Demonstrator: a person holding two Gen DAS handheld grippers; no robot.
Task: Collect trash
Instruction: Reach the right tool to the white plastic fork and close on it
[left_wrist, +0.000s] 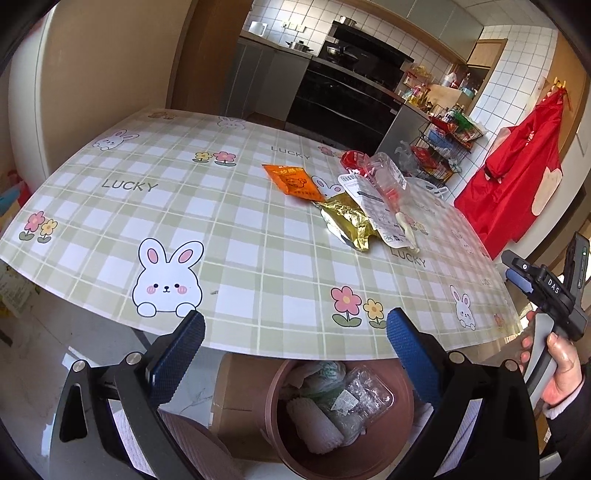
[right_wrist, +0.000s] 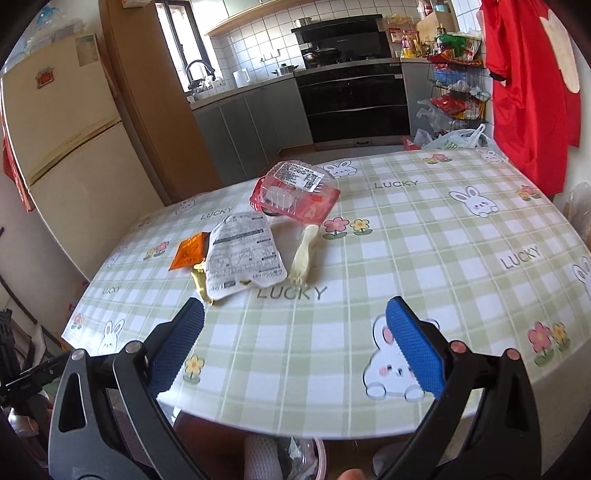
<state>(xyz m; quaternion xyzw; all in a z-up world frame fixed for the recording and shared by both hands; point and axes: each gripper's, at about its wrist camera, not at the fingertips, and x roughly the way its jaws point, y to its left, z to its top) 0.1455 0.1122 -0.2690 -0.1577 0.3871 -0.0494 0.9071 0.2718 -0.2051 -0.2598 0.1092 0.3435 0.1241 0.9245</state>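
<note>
Right wrist view: my right hand-held gripper hangs released and empty at the bench edge. Ahead of it lie the white pouch, orange sachet, gold wrapper and red tray. My left hand-held gripper, also spread empty, hovers above the bin. Collection hasn't started, I judge; next comes reaching forward and clamping the nearest pouch.

My left gripper fills the lower frame, jaws spread wide, gripping nothing. My right gripper gapes equally wide; my right hand clasps its handle.
</note>
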